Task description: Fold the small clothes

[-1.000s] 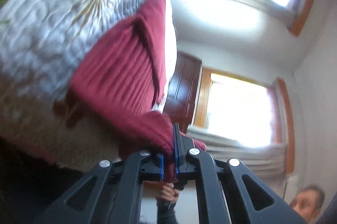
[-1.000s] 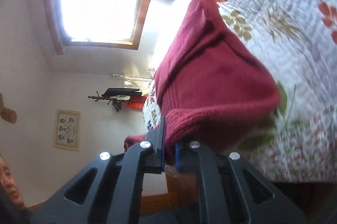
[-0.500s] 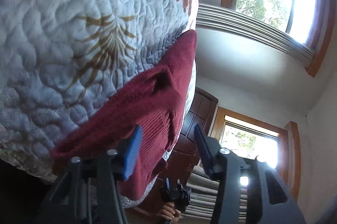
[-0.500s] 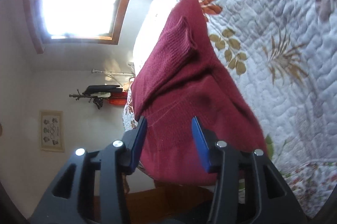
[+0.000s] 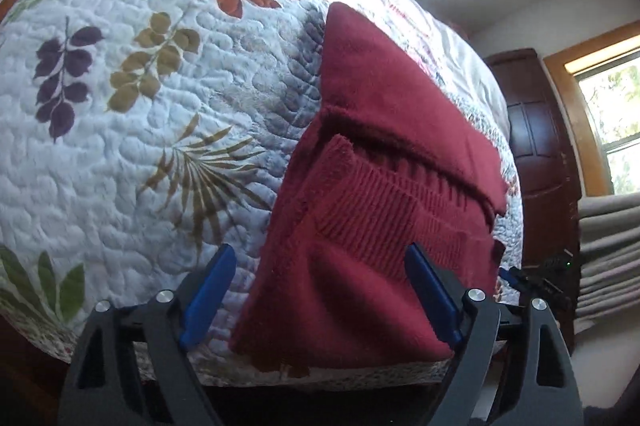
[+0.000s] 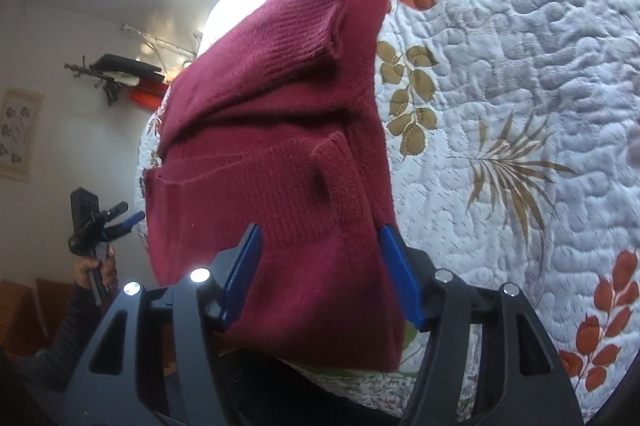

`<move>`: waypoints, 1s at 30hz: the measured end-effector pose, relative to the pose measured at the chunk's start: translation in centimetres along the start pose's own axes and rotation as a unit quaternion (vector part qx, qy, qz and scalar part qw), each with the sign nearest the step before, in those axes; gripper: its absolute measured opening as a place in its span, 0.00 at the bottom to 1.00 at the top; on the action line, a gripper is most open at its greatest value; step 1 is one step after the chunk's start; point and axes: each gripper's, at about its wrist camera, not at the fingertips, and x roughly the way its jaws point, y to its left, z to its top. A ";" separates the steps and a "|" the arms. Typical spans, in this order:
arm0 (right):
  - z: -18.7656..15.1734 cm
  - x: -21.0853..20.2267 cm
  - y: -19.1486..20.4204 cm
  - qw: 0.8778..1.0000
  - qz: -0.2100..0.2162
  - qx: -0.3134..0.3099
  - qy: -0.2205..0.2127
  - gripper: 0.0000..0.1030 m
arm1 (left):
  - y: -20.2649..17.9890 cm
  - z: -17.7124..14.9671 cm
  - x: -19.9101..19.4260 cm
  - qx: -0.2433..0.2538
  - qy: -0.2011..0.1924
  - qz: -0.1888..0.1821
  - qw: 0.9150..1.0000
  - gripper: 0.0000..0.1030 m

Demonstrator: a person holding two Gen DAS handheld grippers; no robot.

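Observation:
A dark red knit sweater (image 5: 384,193) lies folded on a white quilt with leaf prints (image 5: 132,113), near the bed's front edge. Its ribbed cuffs and hem are tucked across the top. My left gripper (image 5: 320,290) hangs just before the sweater's near edge, open wide, blue pads apart, holding nothing. In the right wrist view the same sweater (image 6: 280,153) fills the middle, and my right gripper (image 6: 320,266) stands open in front of its near fold, nothing between its fingers. The left gripper (image 6: 108,222) also shows at the far left, in a person's hand.
The quilt (image 6: 520,105) spreads wide to one side of the sweater. A dark wooden door (image 5: 536,129) and a window (image 5: 612,113) stand behind the bed. A wall rack (image 6: 116,73) and a framed picture (image 6: 16,133) hang on the far wall.
Both grippers were shut on the sweater's edge a second ago. They let go, opened wide and drew back; the sweater now lies flat and folded on the quilt.

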 end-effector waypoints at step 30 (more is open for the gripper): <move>-1.8 -2.4 6.4 0.995 -0.073 -0.023 -0.057 0.07 | -4.1 -0.5 -1.4 0.137 -0.020 0.049 0.989 0.07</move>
